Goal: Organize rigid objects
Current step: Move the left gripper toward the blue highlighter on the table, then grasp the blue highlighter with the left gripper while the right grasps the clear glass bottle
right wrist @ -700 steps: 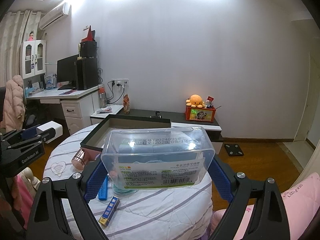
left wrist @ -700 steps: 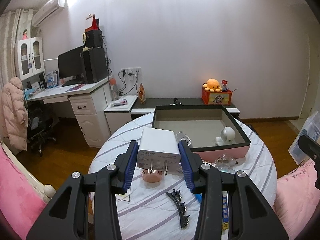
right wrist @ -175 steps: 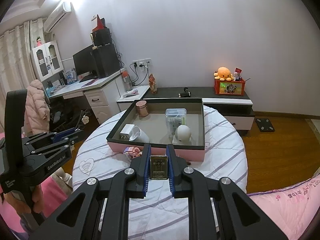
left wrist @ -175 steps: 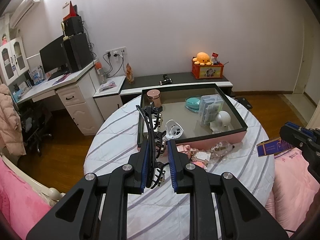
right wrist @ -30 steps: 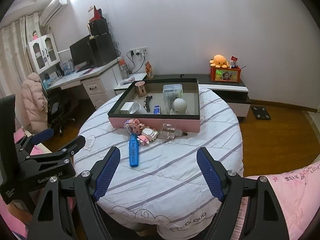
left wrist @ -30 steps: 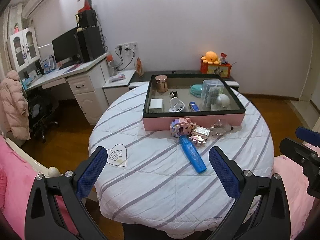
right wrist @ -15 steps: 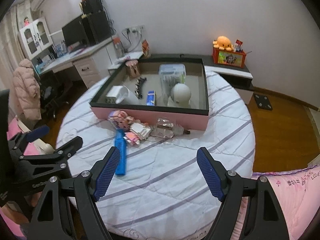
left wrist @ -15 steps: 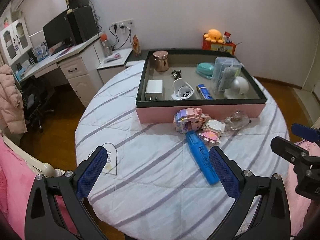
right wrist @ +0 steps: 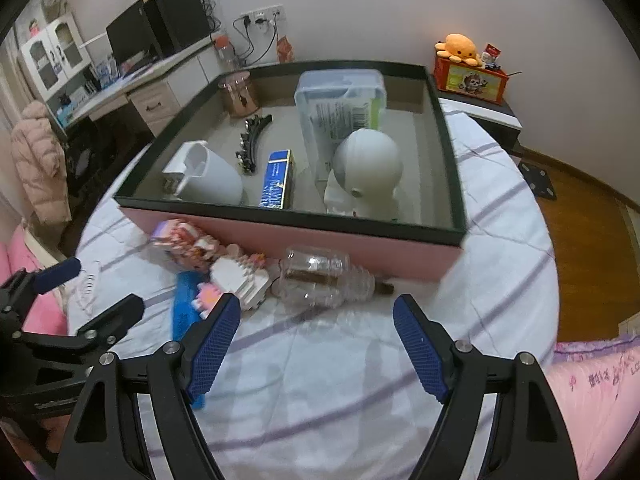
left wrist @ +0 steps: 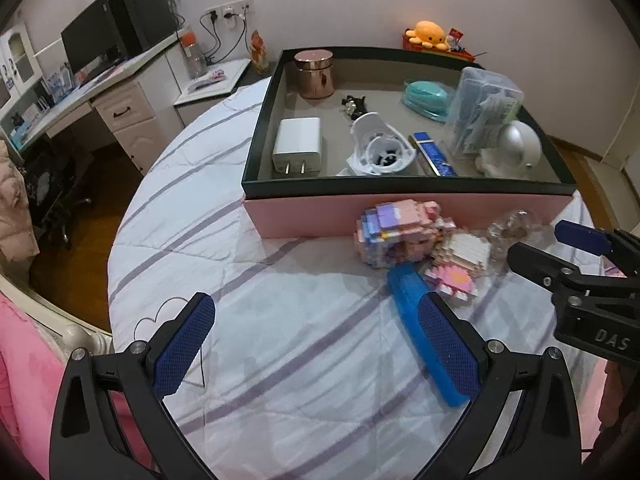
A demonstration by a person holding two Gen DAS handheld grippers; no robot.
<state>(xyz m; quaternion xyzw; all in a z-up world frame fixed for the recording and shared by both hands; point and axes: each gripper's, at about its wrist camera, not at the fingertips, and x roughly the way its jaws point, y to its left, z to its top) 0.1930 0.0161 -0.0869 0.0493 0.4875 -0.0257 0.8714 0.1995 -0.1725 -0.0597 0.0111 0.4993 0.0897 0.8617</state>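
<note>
Both claws (left wrist: pixel 316 344) agape, empty

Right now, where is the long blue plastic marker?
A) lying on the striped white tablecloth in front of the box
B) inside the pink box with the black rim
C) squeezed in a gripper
A: the long blue plastic marker lies on the striped white tablecloth, outside the pink box with the black rim, in no gripper.

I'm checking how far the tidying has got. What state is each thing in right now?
Left tool: open, empty.
Right tool: open, empty.
Pink tray: partly filled.
White charger: flat in tray.
Copper canister: upright in tray, lid on.
Clear lidded box: in tray, closed.
Blue marker: lying on table, outside tray.
Clear bottle: on its side, outside tray.
Block figures: on table against tray wall.
</note>
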